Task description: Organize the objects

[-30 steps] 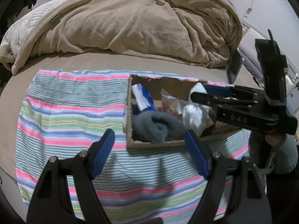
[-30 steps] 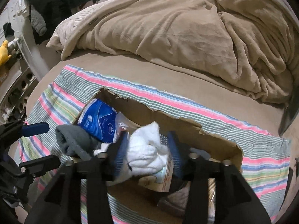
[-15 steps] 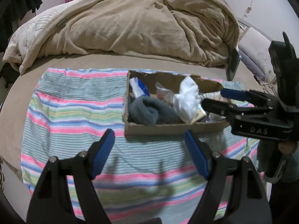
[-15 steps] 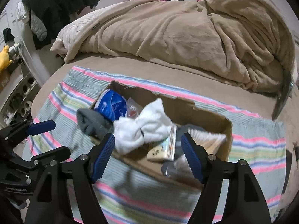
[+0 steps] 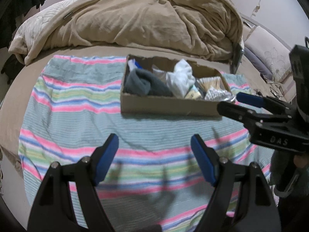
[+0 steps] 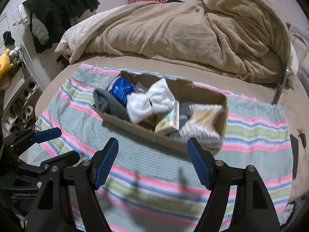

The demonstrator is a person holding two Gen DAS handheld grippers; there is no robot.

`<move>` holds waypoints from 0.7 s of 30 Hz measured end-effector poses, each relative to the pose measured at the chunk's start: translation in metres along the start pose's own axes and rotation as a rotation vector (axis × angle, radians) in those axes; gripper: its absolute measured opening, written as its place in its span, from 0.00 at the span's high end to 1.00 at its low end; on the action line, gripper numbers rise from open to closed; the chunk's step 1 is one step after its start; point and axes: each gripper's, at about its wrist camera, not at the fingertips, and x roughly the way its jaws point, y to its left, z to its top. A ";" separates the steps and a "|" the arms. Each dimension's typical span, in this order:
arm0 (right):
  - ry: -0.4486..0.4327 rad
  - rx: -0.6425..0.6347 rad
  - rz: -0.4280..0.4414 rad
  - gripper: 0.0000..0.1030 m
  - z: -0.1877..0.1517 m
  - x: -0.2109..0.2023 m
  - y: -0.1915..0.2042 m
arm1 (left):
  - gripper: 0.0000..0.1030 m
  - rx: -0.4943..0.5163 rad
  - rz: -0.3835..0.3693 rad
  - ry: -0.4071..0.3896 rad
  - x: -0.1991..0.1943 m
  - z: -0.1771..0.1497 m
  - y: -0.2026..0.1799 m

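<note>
A shallow cardboard box sits on a striped towel on the bed. In it lie a grey sock, a white sock, a blue packet, a small carton and a pack of cotton swabs. My left gripper is open and empty, above the towel in front of the box. My right gripper is open and empty, also in front of the box; it shows at the right in the left wrist view.
A crumpled tan blanket lies behind the box. Dark clothes hang at the far left, above shelves. A pillow lies at the right. The bed edge runs along the left side.
My right gripper let go of the white sock, which now lies in the box, and opened. Both grippers have drawn back from the box toward the towel's near side.
</note>
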 end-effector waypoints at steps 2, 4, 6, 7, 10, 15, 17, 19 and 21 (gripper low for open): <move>0.004 0.007 0.000 0.26 -0.010 -0.004 0.000 | 0.24 -0.008 0.004 0.006 -0.001 -0.006 0.000; 0.009 0.008 -0.002 0.26 -0.018 -0.007 0.001 | 0.24 -0.007 0.014 0.010 -0.002 -0.011 -0.001; 0.015 0.012 -0.002 0.26 -0.025 -0.009 0.002 | 0.24 -0.002 0.018 0.017 -0.001 -0.014 -0.001; 0.017 0.013 -0.002 0.26 -0.027 -0.009 0.001 | 0.24 -0.001 0.020 0.019 -0.001 -0.016 -0.002; 0.023 0.021 -0.003 0.26 -0.035 -0.011 0.000 | 0.24 0.016 0.014 0.022 -0.001 -0.020 -0.005; 0.041 0.027 -0.001 0.26 -0.041 -0.008 -0.002 | 0.24 0.024 0.023 0.016 -0.004 -0.019 -0.006; 0.042 0.031 0.002 0.26 -0.042 -0.008 -0.003 | 0.24 0.020 0.024 0.014 -0.005 -0.018 -0.005; 0.041 0.033 0.004 0.26 -0.042 -0.007 -0.004 | 0.24 0.015 0.031 0.013 -0.005 -0.017 -0.003; 0.040 0.032 0.004 0.26 -0.042 -0.007 -0.004 | 0.24 0.015 0.030 0.013 -0.005 -0.017 -0.001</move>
